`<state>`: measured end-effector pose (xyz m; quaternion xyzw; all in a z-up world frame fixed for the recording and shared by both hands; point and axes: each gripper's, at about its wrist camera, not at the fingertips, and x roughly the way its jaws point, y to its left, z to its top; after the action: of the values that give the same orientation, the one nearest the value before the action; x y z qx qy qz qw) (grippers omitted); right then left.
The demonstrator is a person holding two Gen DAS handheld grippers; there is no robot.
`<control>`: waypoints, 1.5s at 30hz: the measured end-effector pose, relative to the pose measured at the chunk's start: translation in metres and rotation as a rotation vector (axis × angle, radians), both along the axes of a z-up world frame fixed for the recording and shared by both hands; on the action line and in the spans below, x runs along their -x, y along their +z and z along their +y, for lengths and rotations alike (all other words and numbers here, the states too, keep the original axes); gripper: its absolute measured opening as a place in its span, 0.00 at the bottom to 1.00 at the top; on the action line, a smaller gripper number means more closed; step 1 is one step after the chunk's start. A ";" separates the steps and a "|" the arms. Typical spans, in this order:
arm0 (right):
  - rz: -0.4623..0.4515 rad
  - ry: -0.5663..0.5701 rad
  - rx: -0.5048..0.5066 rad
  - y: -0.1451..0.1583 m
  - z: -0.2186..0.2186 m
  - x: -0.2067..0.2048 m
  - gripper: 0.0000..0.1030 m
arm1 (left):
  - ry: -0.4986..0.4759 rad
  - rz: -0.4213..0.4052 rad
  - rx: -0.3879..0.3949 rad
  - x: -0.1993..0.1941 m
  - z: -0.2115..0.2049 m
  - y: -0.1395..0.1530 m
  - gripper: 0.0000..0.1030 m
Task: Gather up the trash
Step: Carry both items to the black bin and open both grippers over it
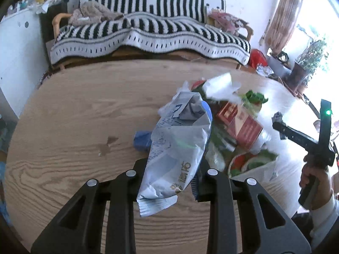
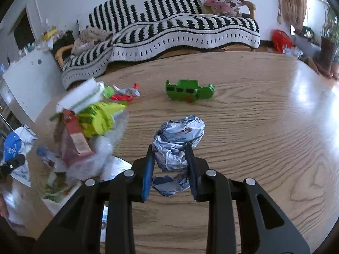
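My left gripper (image 1: 169,173) is shut on a crumpled white and blue plastic bag (image 1: 180,139), held above the wooden table (image 1: 74,127). To its right lies a trash pile: a red carton (image 1: 239,122), white paper (image 1: 220,84) and green wrappers. My right gripper (image 2: 169,163) is shut on a crumpled blue-white paper wad (image 2: 178,141) just above the table (image 2: 254,127). In the right wrist view the pile, with the red carton (image 2: 74,137) and a yellow-green wrapper (image 2: 99,116), sits to the left. A green carton (image 2: 188,90) and a red-white wrapper (image 2: 125,94) lie farther back.
A sofa with a black and white striped cover (image 1: 148,31) stands behind the table. A white cabinet (image 1: 17,53) is at the left. A red bag (image 1: 257,58) and a potted plant (image 1: 307,63) are on the floor at the right.
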<state>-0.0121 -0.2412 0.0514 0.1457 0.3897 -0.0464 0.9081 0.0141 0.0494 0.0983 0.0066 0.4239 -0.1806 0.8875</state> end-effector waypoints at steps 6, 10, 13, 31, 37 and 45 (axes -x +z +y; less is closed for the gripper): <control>-0.145 -0.039 -0.019 0.065 -0.015 0.082 0.28 | -0.109 -0.066 0.082 0.051 -0.051 0.052 0.25; -0.201 -0.097 0.019 0.114 -0.042 0.171 0.28 | -0.328 -0.078 0.137 0.121 -0.124 0.083 0.25; -0.225 -0.160 0.057 0.138 -0.061 0.239 0.28 | -0.464 -0.057 0.151 0.168 -0.176 0.087 0.25; 0.138 -0.435 -0.198 -0.030 -0.157 0.408 0.28 | -0.765 0.392 -0.094 0.309 -0.344 -0.115 0.25; 0.153 -0.430 -0.260 -0.046 -0.160 0.407 0.28 | -0.766 0.396 -0.104 0.316 -0.362 -0.110 0.25; 0.082 -0.487 -0.265 -0.026 -0.172 0.416 0.95 | -0.697 0.345 -0.063 0.319 -0.361 -0.104 0.94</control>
<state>-0.4286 -0.4134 0.0253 0.3507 0.3823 -0.2176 0.8267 -0.3050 -0.3116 -0.0058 0.1469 0.5446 -0.4565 0.6880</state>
